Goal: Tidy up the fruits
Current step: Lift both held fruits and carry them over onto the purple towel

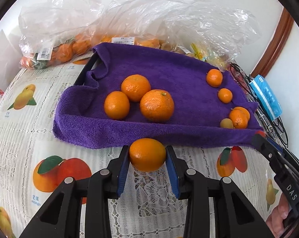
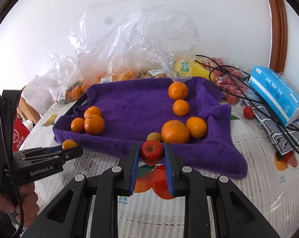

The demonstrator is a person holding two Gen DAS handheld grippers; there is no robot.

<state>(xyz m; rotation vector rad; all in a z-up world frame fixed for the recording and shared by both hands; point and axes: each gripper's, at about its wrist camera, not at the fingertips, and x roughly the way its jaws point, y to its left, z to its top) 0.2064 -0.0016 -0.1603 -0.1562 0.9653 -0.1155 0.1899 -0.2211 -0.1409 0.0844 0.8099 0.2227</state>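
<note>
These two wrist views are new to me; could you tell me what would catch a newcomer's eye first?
The purple towel draped over a tray in the middle of the table stands out first, with oranges grouped at its left and right. In front of its near edge, the left gripper is shut on an orange, and the right gripper is shut on a small red apple.

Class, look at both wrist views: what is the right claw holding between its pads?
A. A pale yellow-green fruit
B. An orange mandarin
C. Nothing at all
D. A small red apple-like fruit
D. In the right wrist view the right claw is shut on a small red fruit with a stem dimple, just in front of the purple towel; the orange sits in the left claw.
</note>
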